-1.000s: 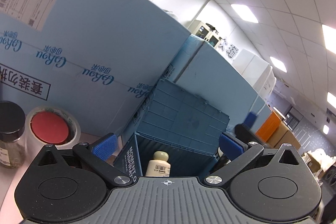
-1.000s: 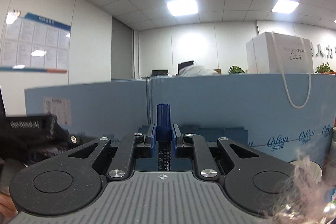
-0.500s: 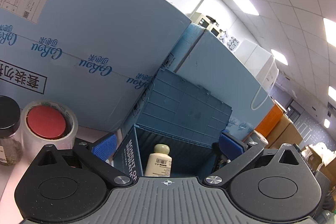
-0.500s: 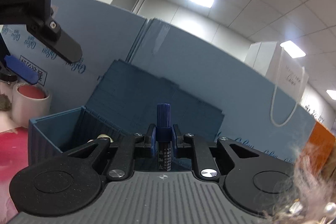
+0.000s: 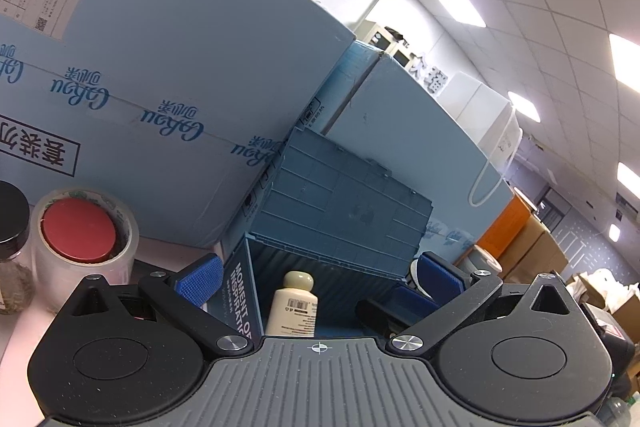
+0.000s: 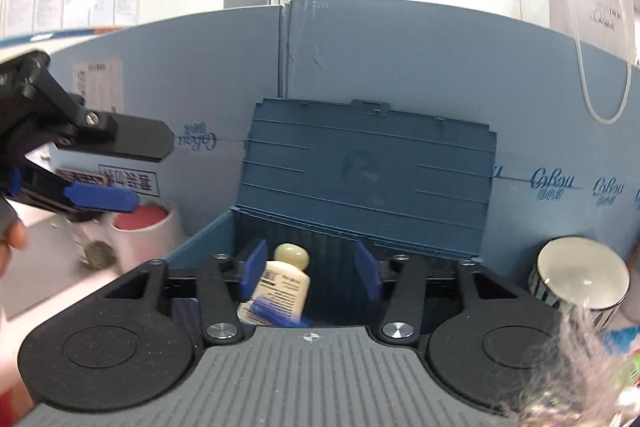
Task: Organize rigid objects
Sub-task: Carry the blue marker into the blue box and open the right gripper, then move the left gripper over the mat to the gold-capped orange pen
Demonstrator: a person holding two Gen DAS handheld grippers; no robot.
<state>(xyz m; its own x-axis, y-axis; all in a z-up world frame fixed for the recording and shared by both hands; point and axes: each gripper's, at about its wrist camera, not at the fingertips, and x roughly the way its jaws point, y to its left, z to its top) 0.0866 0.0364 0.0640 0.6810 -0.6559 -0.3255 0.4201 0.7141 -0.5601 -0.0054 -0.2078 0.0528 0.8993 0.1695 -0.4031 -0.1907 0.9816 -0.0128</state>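
Marker (image 6: 276, 311), light, stiff and slick, lies blurred in the blue bin (image 6: 208, 247); right gripper (image 6: 312, 273) fingers, just spreading, hold nothing; left gripper (image 5: 316, 277) fingers spread; regrip mid-barrel.

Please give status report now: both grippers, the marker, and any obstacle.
Right hand-held gripper just opened over blue box; blue marker inside beside cream bottle. Left hand-held gripper open, empty. No obstacle seen.

Counted: one blue storage box (image 6: 208, 247) holding one cream bottle (image 6: 286, 277) and one blue marker (image 6: 276, 309). Outside the box: one tape roll (image 5: 86, 239), one black-capped jar (image 5: 12, 247), one striped cup (image 6: 580, 273).
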